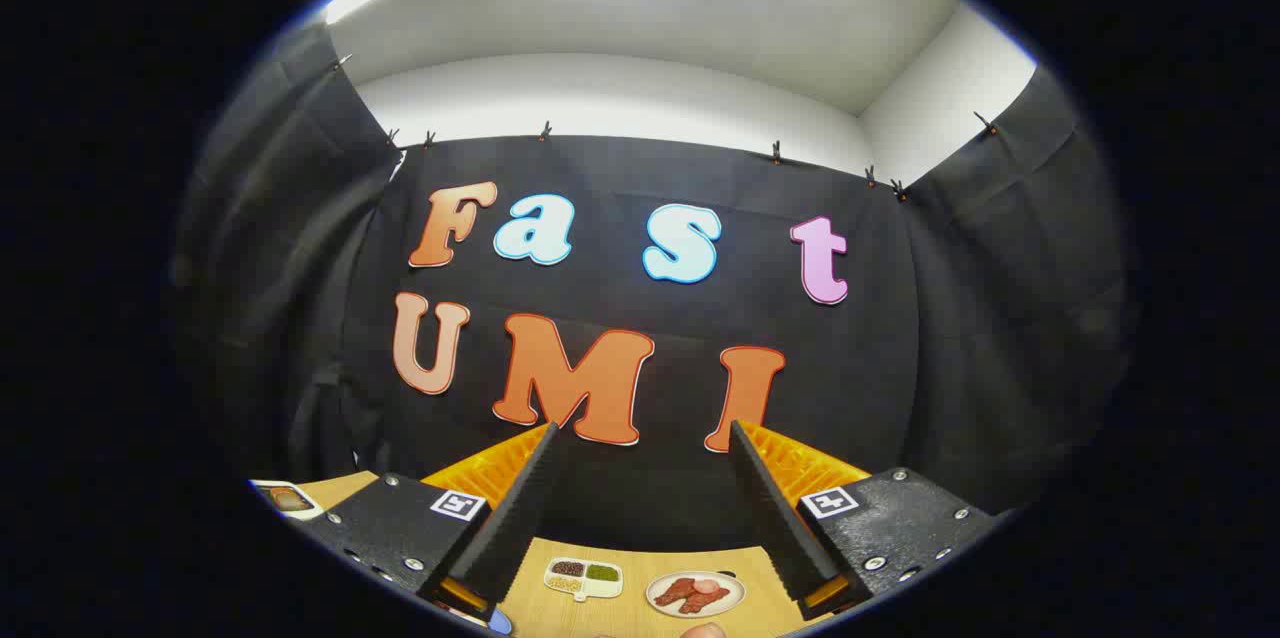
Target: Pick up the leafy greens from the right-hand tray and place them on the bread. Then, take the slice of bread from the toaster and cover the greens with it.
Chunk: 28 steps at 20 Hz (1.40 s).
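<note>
My gripper (641, 428) is open, its two fingers spread wide with nothing between them, raised well above the table and aimed at the booth's black wall. Down between the fingers, on the wooden table (620, 618), lies a small white divided tray (583, 578) with a dark filling in one compartment and something green (602, 572) in another. To the left of the left finger, a white tray (287, 499) carries a brownish slice that looks like bread.
A white plate (695, 594) with reddish meat slices sits beside the divided tray, low between the fingers. A rounded pale thing (705, 630) peeks in just below the plate. Black cloth walls close the booth behind and on both sides.
</note>
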Each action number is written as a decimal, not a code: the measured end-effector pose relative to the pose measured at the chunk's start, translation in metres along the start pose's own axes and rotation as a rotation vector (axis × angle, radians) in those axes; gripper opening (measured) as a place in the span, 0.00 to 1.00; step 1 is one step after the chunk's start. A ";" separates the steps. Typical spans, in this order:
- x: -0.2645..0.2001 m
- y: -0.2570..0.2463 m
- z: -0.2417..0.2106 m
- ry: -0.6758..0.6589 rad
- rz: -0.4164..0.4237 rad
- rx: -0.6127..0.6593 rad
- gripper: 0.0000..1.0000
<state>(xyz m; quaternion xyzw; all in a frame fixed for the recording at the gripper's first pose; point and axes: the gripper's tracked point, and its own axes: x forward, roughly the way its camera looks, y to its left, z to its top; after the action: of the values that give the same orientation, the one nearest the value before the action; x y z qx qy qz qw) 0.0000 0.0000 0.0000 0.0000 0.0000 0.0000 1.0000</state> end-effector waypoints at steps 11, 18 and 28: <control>-0.005 -0.006 -0.006 0.029 -0.030 -0.029 0.99; -0.008 -0.019 -0.014 0.057 -0.047 -0.039 0.99; -0.011 -0.035 -0.022 0.080 -0.082 -0.039 0.99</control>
<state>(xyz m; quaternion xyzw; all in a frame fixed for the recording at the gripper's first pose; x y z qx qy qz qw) -0.0113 -0.0347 -0.0220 -0.0197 0.0402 -0.0412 0.9981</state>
